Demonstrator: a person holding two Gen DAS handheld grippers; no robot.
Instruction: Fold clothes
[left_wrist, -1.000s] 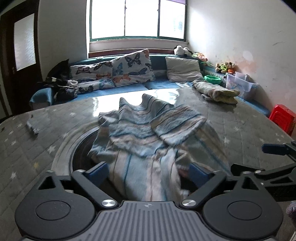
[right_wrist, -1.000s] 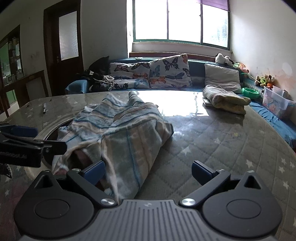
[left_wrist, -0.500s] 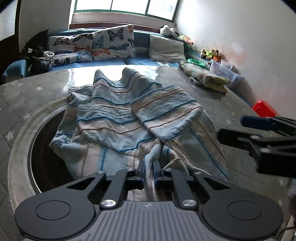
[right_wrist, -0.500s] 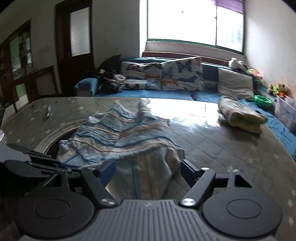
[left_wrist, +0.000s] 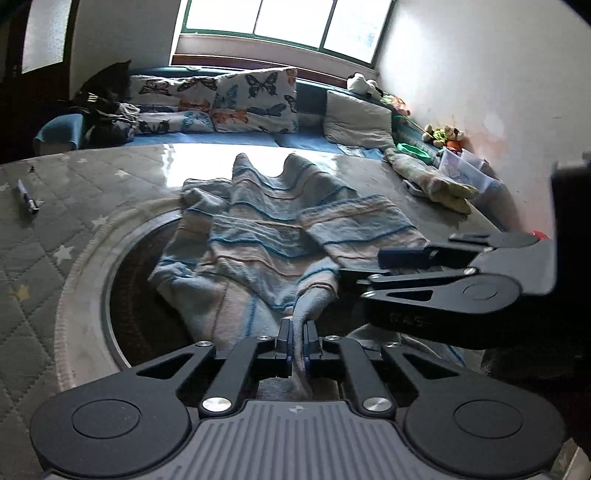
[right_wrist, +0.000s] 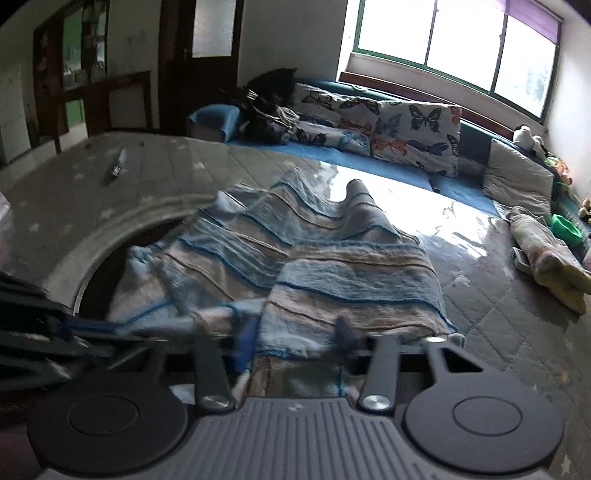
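Observation:
A blue, beige and white striped garment (left_wrist: 266, 236) lies rumpled on the grey quilted table (left_wrist: 48, 236), partly over a dark round inset. My left gripper (left_wrist: 297, 338) is shut on a bunched near edge of the garment and lifts it slightly. My right gripper (left_wrist: 369, 266) shows from the side at the right of the left wrist view. In its own view the right gripper (right_wrist: 295, 336) is blurred, its jaws partly open, with the near hem of the garment (right_wrist: 354, 280) between the fingers.
A folded pale towel (left_wrist: 432, 181) lies at the table's far right, also in the right wrist view (right_wrist: 546, 258). A small pen-like object (left_wrist: 27, 197) lies far left. Behind are a blue sofa with butterfly cushions (left_wrist: 255, 103), a clear bin (left_wrist: 467, 168) and a window.
My left gripper closed on the garment's near edge and pulled it up. My right gripper moved in toward the left one, onto the hem, its fingers narrowing.

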